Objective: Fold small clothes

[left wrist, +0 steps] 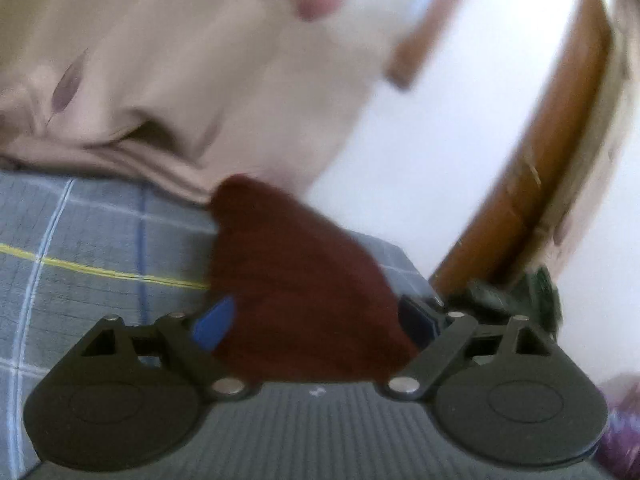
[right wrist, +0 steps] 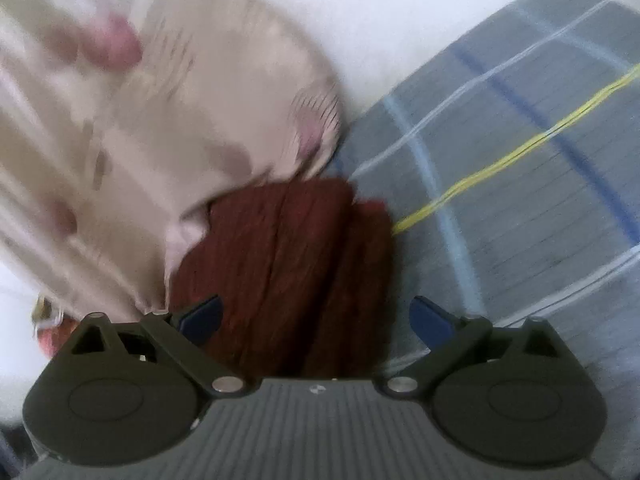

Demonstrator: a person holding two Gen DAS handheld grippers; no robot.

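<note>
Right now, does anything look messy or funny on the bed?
Yes. The dark red cloth is bunched in uneven folds, not flat, and one end is tucked under the rumpled beige blanket. It lies between the open fingers of the left gripper and right gripper. Both views are blurry.

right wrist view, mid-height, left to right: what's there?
Beige floral fabric → maroon knit garment, lying between the open blue fingertips of the right hand-held gripper → grey plaid cloth with a yellow stripe.
</note>
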